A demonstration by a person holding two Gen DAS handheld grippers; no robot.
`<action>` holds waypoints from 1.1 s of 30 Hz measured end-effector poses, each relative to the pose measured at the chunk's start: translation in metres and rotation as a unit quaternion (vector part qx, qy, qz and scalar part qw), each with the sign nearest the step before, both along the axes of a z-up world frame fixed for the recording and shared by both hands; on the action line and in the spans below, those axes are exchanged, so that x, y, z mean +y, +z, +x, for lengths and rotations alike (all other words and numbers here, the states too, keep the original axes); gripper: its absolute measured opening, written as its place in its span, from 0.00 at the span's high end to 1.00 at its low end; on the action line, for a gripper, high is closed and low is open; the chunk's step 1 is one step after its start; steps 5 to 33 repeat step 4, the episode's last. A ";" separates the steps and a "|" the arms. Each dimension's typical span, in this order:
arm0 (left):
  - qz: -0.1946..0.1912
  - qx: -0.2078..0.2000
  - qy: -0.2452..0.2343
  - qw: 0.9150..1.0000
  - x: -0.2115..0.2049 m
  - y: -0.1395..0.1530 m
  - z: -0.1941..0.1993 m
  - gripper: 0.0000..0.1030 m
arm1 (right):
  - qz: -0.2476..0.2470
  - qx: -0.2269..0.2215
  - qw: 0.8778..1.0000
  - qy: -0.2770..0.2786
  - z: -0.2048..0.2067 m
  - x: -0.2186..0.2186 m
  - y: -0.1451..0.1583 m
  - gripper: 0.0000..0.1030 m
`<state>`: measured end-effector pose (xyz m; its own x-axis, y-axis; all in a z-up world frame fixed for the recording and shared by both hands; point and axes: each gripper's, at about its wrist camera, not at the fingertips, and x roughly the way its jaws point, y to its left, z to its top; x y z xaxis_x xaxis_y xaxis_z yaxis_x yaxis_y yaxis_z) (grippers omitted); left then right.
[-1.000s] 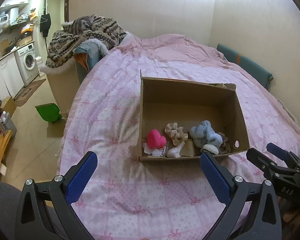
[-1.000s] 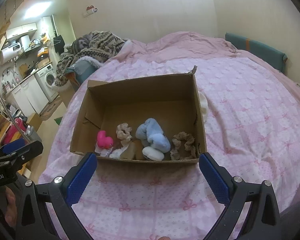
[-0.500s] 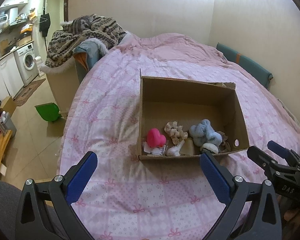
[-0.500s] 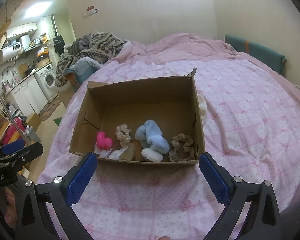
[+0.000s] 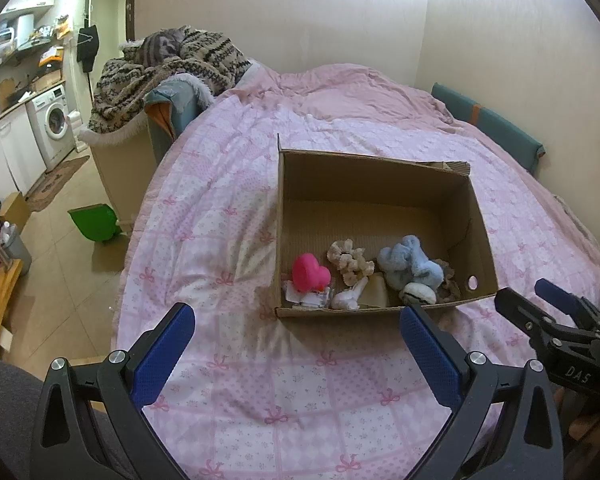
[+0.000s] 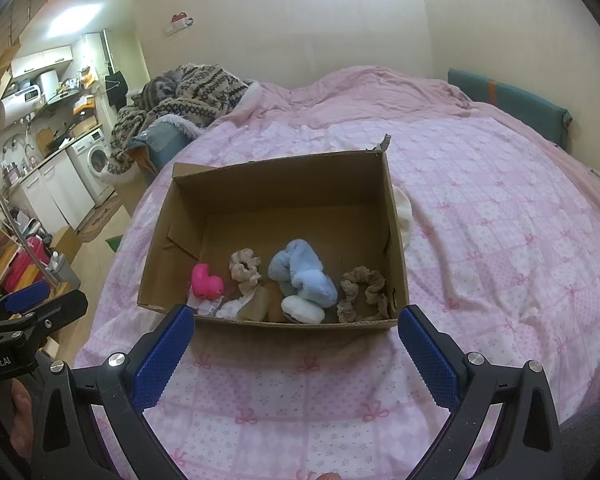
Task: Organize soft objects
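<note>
An open cardboard box sits on the pink bed. Along its near wall lie a pink heart plush, a beige scrunchie, a blue plush, a brown scrunchie and small white pieces. My left gripper is open and empty, held back from the box's near left corner. My right gripper is open and empty too, just short of the near wall; it also appears at the right edge of the left wrist view.
The pink quilt covers the bed around the box. A white soft item lies behind the box's right wall. A chair piled with patterned blankets stands at the bed's far left. A green dustpan lies on the floor.
Both grippers have drawn back slightly from the box, which now looks a little smaller and farther. Nothing was picked up or let go.
</note>
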<state>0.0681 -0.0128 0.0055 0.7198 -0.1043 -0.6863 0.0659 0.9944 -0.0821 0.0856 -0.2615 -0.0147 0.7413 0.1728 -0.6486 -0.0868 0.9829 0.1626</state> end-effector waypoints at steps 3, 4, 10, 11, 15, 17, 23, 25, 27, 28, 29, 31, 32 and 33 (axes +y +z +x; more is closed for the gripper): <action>-0.004 0.003 -0.002 1.000 0.000 -0.001 0.000 0.01 | 0.001 0.000 1.000 0.000 0.000 0.000 0.000 0.00; -0.004 0.003 -0.003 1.000 -0.001 -0.001 0.000 0.01 | 0.001 0.000 1.000 0.001 0.000 0.000 0.000 0.00; -0.004 0.003 -0.003 1.000 -0.001 -0.001 0.000 0.01 | 0.001 0.000 1.000 0.001 0.000 0.000 0.000 0.00; -0.004 0.003 -0.003 1.000 -0.001 -0.001 0.000 0.01 | 0.001 0.000 1.000 0.001 0.000 0.000 0.000 0.00; -0.004 0.003 -0.003 1.000 -0.001 -0.001 0.000 0.01 | 0.001 0.000 1.000 0.001 0.000 0.000 0.000 0.00; -0.004 0.003 -0.003 1.000 -0.001 -0.001 0.000 0.01 | 0.001 0.000 1.000 0.001 0.000 0.000 0.000 0.00; -0.004 0.003 -0.003 1.000 -0.001 -0.001 0.000 0.01 | 0.001 0.000 1.000 0.001 0.000 0.000 0.000 0.00; -0.004 0.003 -0.003 1.000 -0.001 -0.001 0.000 0.01 | 0.001 0.000 1.000 0.001 0.000 0.000 0.000 0.00; -0.004 0.003 -0.003 1.000 -0.001 -0.001 0.000 0.01 | 0.001 0.000 1.000 0.001 0.000 0.000 0.000 0.00; -0.004 0.003 -0.003 1.000 -0.001 -0.001 0.000 0.01 | 0.001 0.000 1.000 0.001 0.000 0.000 0.000 0.00; -0.004 0.003 -0.003 1.000 -0.001 -0.001 0.000 0.01 | 0.001 0.000 1.000 0.001 0.000 0.000 0.000 0.00; -0.004 0.003 -0.003 1.000 -0.001 -0.001 0.000 0.01 | 0.001 0.000 1.000 0.001 0.000 0.000 0.000 0.00; -0.004 0.003 -0.003 1.000 -0.001 -0.001 0.000 0.01 | 0.001 0.000 1.000 0.001 0.000 0.000 0.000 0.00; -0.004 0.003 -0.003 1.000 -0.001 -0.001 0.000 0.01 | 0.001 0.000 1.000 0.001 0.000 0.000 0.000 0.00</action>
